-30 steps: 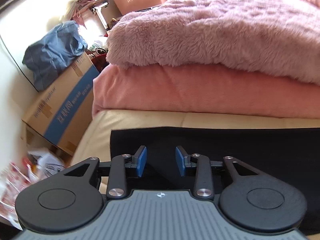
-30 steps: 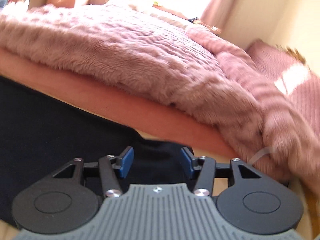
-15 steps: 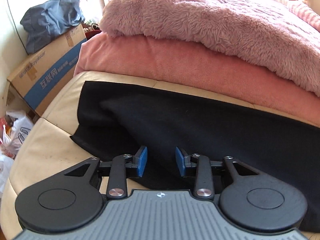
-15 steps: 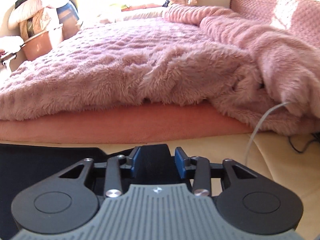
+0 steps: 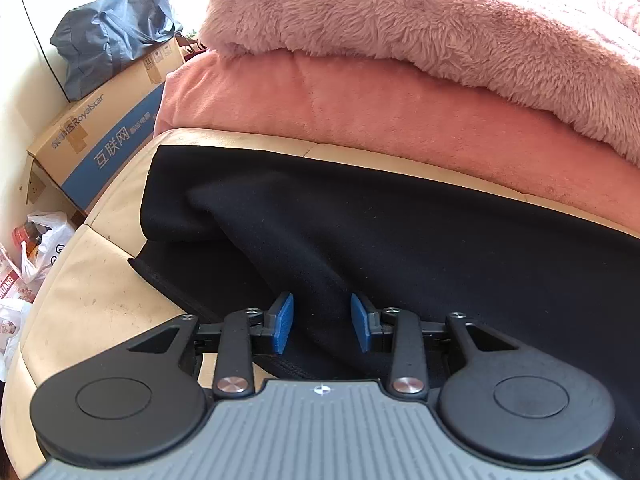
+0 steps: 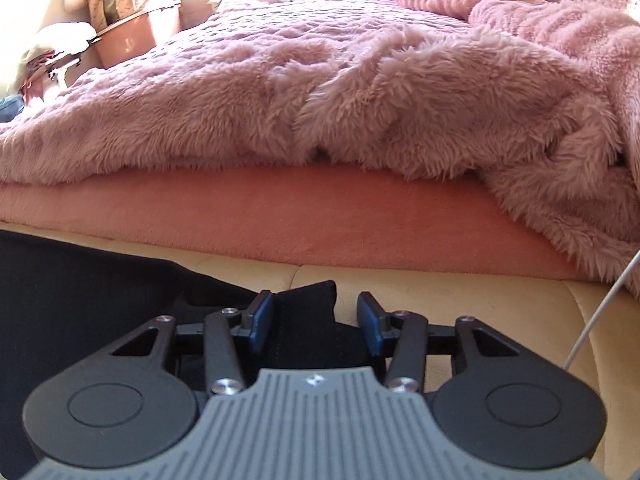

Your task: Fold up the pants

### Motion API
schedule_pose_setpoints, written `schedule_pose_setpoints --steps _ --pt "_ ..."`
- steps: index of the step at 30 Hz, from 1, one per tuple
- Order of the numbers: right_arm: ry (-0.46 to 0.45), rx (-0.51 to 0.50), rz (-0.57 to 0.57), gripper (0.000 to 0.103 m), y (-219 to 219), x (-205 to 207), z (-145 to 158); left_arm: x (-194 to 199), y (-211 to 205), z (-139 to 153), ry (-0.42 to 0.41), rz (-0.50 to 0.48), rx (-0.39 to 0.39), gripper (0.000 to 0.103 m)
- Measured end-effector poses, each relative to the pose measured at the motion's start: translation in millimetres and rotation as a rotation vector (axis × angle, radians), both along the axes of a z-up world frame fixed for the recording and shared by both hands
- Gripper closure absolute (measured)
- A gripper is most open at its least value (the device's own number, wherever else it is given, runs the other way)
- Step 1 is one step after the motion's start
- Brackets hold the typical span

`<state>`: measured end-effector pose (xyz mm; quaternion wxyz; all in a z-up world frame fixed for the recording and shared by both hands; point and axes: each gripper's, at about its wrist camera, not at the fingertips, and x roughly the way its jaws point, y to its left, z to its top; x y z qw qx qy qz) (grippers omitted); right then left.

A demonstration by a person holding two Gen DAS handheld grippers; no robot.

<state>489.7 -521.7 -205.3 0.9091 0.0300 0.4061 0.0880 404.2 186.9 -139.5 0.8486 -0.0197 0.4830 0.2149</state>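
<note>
Black pants lie spread along a beige padded surface in front of the bed. Their left end is bunched into a raised fold that runs toward my left gripper. That gripper hangs low over the near edge of the cloth, its blue pads apart with the ridge of fabric between them, not pinched. In the right wrist view a corner of the pants sticks up between the pads of my right gripper. Its jaws are opening, with a gap beside the right pad.
A fluffy pink blanket over a salmon layer rises right behind the pants. At the left stand a cardboard box with a blue bag on it, and plastic bags on the floor. A white cable runs at the right.
My left gripper sank closer over the pants' left end. My right gripper swung to the pants' right corner, narrowed around it, then widened again.
</note>
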Motion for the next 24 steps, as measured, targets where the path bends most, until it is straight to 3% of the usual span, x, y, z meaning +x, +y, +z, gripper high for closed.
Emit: schedule_pose_setpoints --steps 2,3,7,16,19,24 --pt "-0.005 -0.028 0.033 0.067 6 -2 2 0 -1 0 0.000 0.005 0.003 0.063" --pt "-0.008 -0.042 0.047 0.077 9 -4 5 1 -1 0 0.002 0.006 0.004 0.063" --pt "-0.063 -0.078 0.034 0.097 16 -20 23 2 0 1 0.012 0.009 -0.001 0.063" --pt "-0.198 0.000 -0.042 0.102 11 -64 79 -9 4 13 -0.048 -0.003 -0.048 0.063" --pt "-0.056 -0.057 -0.113 0.102 5 -48 53 -12 5 17 -0.057 -0.019 -0.042 0.063" --pt "-0.016 -0.116 -0.179 0.101 8 -33 27 -21 13 26 -0.080 0.006 -0.064 0.063"
